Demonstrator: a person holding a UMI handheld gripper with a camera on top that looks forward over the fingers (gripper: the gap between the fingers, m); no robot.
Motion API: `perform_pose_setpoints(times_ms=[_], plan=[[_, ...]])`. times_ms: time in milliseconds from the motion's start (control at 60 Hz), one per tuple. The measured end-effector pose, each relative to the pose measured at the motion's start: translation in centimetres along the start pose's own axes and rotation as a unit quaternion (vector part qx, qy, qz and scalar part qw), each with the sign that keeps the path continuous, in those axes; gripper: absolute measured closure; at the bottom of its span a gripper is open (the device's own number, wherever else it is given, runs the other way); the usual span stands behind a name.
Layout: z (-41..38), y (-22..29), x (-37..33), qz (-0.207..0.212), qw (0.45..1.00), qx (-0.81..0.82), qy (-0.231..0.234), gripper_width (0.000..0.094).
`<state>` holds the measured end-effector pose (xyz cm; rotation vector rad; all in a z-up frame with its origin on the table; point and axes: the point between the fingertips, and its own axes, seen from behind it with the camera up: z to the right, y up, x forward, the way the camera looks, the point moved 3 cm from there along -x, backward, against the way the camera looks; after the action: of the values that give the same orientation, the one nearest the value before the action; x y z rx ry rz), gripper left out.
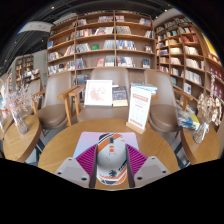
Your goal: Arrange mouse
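A white mouse [112,158] with orange and dark stripes sits between my gripper's [112,170] two fingers, its front pointing away from me. Both pink pads touch its sides, so the gripper is shut on it. The mouse is over a grey mouse mat [92,137] that lies on the round wooden table [60,150]; I cannot tell whether the mouse rests on the mat or is held just above it.
A white sign [141,105] and a picture card [98,93] stand on the table beyond the mat. Wooden chairs [70,100] stand behind the table. Tall bookshelves [105,45] fill the back wall and the right side. Glass items [20,118] stand at the left.
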<state>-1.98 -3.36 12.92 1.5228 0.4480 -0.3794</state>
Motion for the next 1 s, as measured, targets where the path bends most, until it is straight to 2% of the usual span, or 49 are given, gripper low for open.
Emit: perform_pose_setpoints(times_ms=[133,217,383,467,500,550,617,650,783,1000], plan=[[-2.1,1.5,6.0,-0.010,1.000,-0.002,0.013,0.0496],[-3.0,-0.2,10.0,-0.047,0.999,-0.002,0.016,0.0495],[-3.4,-3.7,14.7,-0.086,0.996,0.003,0.008,0.0493],[-3.4,-5.0,15.3,-0.097,0.995,-0.006,0.009,0.0450],[-3.3,-4.8,15.5,-0.088,0.996,-0.013,0.008,0.0437],[-3.0,-5.0,15.3,-0.085,0.996,-0.022,0.000,0.0372],[-2.5,-4.3,14.9,-0.076,0.997,-0.027,-0.014,0.0144],[-2.7,-4.0,14.4,-0.070,0.997,-0.023,-0.016,0.0096],[-3.3,-2.8,9.6,-0.054,0.998,-0.005,-0.006,0.0082],[-3.5,-4.2,-3.5,-0.037,0.999,0.019,-0.003,0.0083]])
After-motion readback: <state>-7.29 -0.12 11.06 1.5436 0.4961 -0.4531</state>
